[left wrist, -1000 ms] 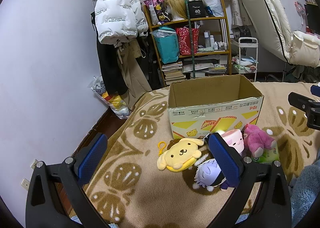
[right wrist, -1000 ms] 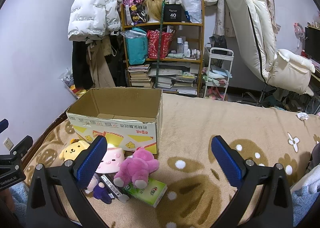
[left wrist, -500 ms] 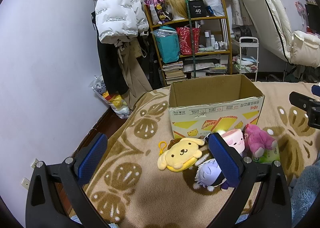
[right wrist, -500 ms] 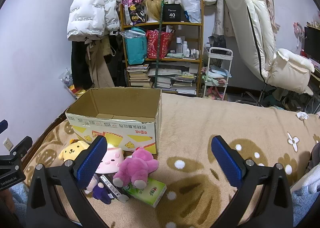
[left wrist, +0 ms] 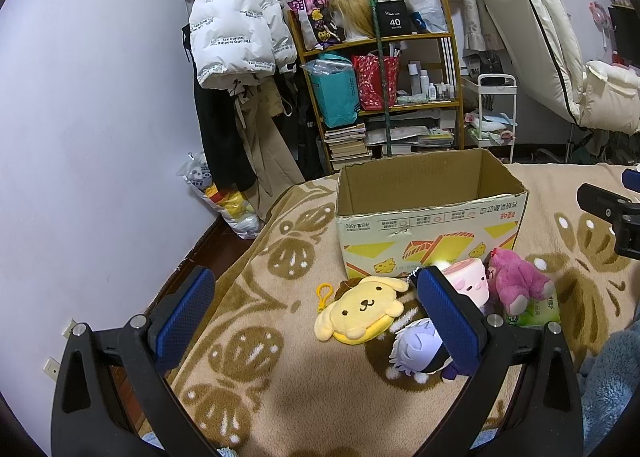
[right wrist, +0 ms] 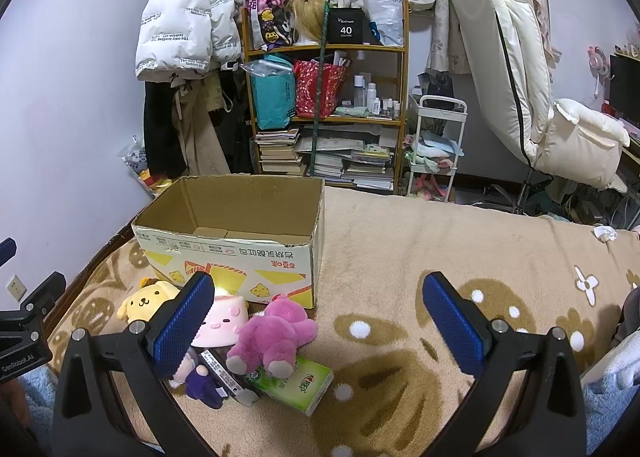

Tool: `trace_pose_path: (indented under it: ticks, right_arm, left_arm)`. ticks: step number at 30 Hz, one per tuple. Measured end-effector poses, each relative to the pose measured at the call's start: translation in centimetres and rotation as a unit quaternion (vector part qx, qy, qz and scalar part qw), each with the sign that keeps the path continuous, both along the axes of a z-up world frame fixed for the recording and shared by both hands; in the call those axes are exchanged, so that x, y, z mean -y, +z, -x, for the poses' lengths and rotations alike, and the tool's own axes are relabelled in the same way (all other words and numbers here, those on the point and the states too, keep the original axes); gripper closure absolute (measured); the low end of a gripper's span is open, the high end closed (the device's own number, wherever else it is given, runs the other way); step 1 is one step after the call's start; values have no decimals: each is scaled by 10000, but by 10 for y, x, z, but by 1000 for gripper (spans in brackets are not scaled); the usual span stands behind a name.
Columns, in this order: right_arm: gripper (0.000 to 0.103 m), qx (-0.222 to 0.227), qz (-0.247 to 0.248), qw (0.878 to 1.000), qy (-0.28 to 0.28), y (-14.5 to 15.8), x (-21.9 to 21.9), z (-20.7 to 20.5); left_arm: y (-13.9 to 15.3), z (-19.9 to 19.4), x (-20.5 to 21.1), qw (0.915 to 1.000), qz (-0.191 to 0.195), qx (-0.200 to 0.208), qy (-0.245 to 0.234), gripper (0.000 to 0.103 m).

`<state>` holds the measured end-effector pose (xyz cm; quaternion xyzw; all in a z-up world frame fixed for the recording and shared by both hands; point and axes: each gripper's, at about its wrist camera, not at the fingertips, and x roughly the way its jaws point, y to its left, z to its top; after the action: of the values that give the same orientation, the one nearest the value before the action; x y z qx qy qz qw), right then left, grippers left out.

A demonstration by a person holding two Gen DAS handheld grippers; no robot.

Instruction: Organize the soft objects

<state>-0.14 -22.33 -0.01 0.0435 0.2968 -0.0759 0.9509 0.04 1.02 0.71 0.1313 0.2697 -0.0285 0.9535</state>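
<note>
A: Left wrist view?

B: The left tool (left wrist: 316, 311) hangs above the tan flower-patterned bed blanket (left wrist: 248, 341), blue-padded fingers (left wrist: 185, 315) spread wide, gripping nothing. The flat yellow dog-faced plush pouch (left wrist: 362, 307) lies between the fingers, nearer the right one. The white-haired purple-clad plush doll (left wrist: 416, 349) sits partly behind that finger. Beyond lie the pale pink pig-faced plush (left wrist: 470, 283) and the magenta plush bear (left wrist: 516, 283), all just in front of the open brown cardboard box (left wrist: 428, 213).

A: Right wrist view?

B: The right tool (right wrist: 316, 311) is likewise spread wide and holds nothing. The bear (right wrist: 274, 333) lies between its fingers, close to the left one, resting on a green tissue packet (right wrist: 296, 383). The pig plush (right wrist: 222, 319) and doll (right wrist: 200, 379) sit partly hidden by that left finger; the pouch (right wrist: 146, 301) lies outside it. The box (right wrist: 236, 241) stands behind them.
</note>
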Motion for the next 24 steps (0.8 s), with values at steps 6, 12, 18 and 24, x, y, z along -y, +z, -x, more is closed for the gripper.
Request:
trace_pose_path:
  ticks: [6, 12, 18, 24]
  right_arm:
    - [0, -6, 8, 10000, 0, 0, 0, 0]
    - [0, -5, 7, 10000, 6, 0, 0, 0]
    - [0, -2, 8, 10000, 10, 0, 0, 0]
    - [0, -2, 14, 10000, 7, 0, -1, 0]
  left_arm:
    - [1, 0, 0, 10000, -8, -2, 0, 3]
    - [-1, 0, 1, 10000, -4, 0, -1, 3]
    - [-1, 0, 1, 10000, -11, -1, -1, 3]
    - [-1, 0, 1, 10000, 35, -63, -44, 3]
